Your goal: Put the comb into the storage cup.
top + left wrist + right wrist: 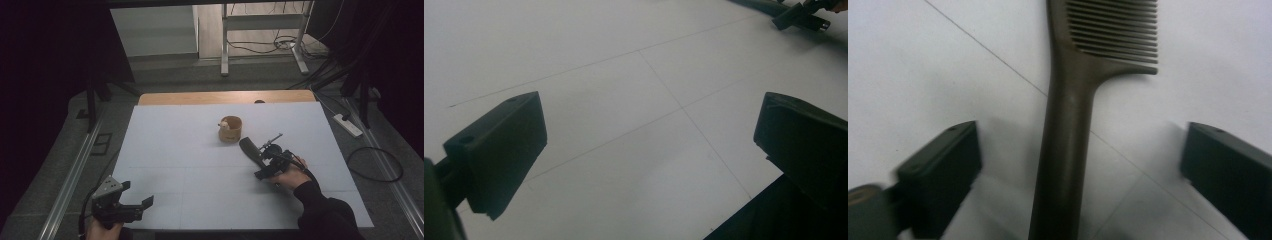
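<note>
At seven o'clock the left gripper (136, 199) hovers, jaws spread, holding nothing. At four o'clock the right gripper (1080, 165) stands released, its jaws apart on both sides of the dark comb (1068, 125), lying below the wooden cup (230, 129)

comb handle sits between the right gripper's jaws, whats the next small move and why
Probably close the right gripper on the comb. In the right gripper view its jaws stand open on either side of the handle, apart from it, and the comb lies flat on the white table. Closing should secure it before any lift. The left gripper hangs open near the table's near left corner, uninvolved.
</note>
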### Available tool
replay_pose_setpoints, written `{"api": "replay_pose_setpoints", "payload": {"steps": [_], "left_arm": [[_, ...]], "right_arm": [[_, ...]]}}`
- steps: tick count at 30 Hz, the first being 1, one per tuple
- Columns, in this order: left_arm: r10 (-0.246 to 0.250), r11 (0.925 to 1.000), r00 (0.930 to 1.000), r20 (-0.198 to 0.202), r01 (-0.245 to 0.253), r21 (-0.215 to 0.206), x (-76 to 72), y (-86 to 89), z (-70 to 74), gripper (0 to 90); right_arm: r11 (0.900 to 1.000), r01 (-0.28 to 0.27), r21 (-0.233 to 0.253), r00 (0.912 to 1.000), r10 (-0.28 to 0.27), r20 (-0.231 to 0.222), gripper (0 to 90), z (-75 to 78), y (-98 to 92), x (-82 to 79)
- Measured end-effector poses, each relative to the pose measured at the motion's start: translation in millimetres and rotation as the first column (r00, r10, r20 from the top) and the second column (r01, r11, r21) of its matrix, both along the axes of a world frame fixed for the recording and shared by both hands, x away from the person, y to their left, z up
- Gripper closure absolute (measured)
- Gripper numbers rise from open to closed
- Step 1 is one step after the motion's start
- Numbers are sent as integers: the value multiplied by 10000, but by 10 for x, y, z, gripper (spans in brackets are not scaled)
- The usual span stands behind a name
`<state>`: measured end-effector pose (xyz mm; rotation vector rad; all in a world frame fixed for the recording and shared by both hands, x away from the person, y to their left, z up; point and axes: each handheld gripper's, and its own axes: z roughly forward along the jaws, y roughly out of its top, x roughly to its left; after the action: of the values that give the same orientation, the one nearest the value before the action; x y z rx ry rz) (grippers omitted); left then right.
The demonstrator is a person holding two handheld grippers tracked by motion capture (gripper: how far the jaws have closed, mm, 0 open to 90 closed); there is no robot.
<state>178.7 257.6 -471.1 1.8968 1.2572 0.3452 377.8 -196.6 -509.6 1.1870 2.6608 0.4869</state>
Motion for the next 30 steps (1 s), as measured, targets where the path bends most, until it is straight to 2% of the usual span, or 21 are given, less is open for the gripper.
{"api": "replay_pose_setpoints", "payload": {"steps": [4,8,14,19,30], "left_arm": [[-4,10000,10000,7,4,14,0,-2,0,12],[-2,10000,10000,13,2,11,0,-1,0,12],[-19,10000,10000,16,19,25,-1,-3,1,11],[-22,10000,10000,22,22,14,0,-2,0,12],[-43,10000,10000,44,43,53,-2,-7,4,11]], "right_arm": [[10000,-27,91,9999,26,124,332,62,-24,4],[9998,-138,176,9997,135,181,506,88,-23,-7],[9996,-137,264,9998,133,178,698,101,-25,-19],[9995,36,302,9999,-40,134,720,105,-27,-18],[9992,-51,401,9999,45,148,723,112,-91,-48]]}}
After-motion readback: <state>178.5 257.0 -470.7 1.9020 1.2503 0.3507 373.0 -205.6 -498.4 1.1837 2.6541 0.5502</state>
